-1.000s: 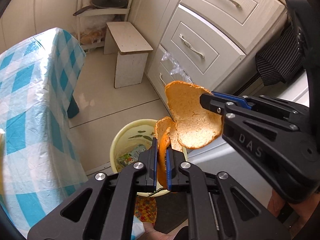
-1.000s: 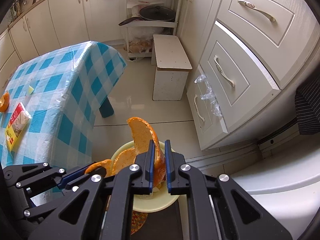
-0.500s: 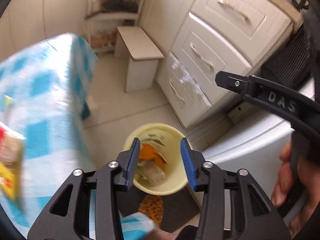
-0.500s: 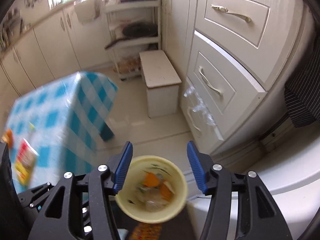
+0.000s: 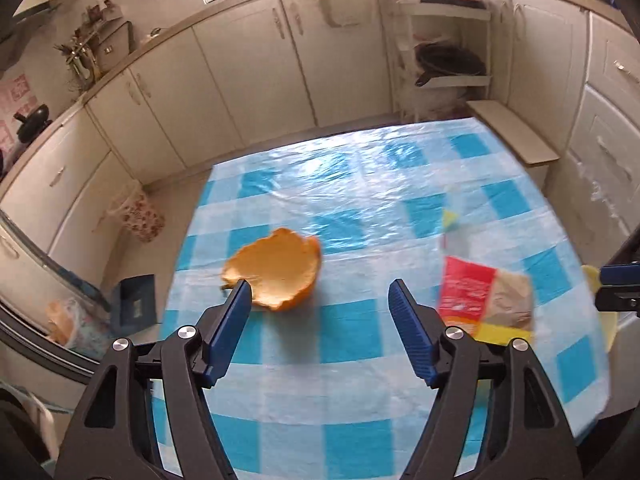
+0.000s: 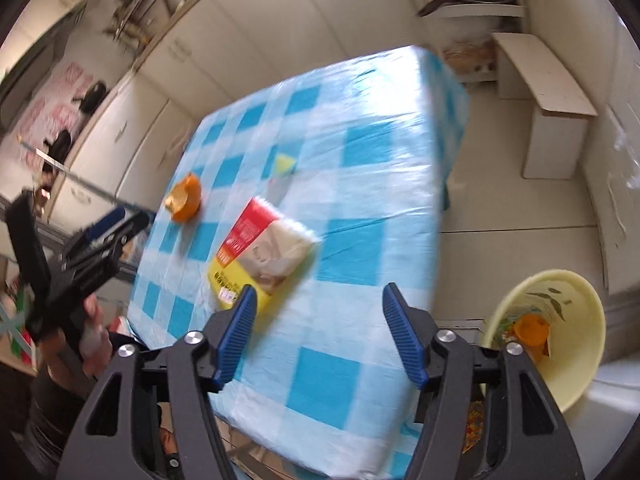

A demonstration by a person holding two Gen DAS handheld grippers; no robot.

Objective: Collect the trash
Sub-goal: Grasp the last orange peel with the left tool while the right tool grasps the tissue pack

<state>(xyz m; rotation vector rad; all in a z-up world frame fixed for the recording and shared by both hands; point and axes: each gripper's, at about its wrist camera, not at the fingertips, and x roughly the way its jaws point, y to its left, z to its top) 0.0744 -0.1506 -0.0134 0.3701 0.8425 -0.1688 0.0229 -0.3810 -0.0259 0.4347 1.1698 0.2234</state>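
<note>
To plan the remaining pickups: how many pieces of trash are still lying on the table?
3: orange peel nearest the left gripper; snack packet ahead of the right gripper; small yellow scrap farther back.

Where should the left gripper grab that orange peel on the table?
Probably the peel's raised far rim. It lies like a shallow cup, hollow facing up and toward the camera, thin wall standing off the table. Bring the open left gripper down from above, one finger inside the hollow, one outside.
</note>
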